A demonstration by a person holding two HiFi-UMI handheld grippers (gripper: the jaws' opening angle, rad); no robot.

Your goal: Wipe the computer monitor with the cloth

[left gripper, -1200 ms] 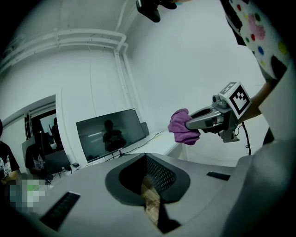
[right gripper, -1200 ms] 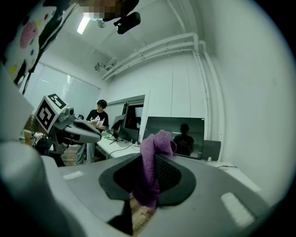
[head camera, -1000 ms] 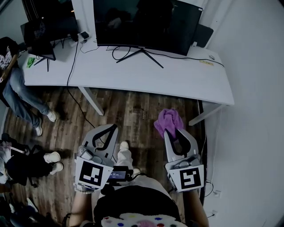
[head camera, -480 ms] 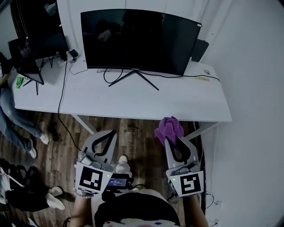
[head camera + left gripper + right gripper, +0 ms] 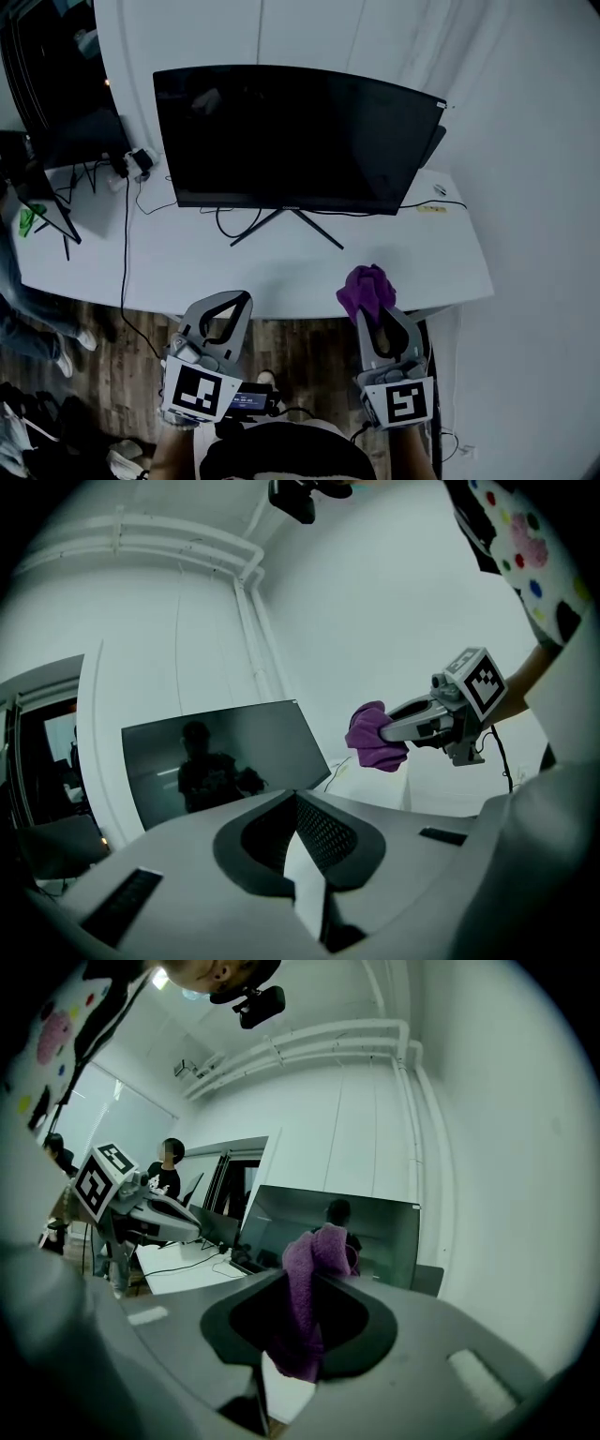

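Several cables (black) beside monitor stand

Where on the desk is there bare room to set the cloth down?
Bare: the front strip of the white desk, between the black monitor's V-shaped stand and the near edge; also the right end, in front of the small yellow strip. Crowded: the back left, around the power strip and black cables.

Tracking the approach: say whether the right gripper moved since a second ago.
Yes. Right gripper advanced toward the desk; its cloth now overlaps the desk edge.
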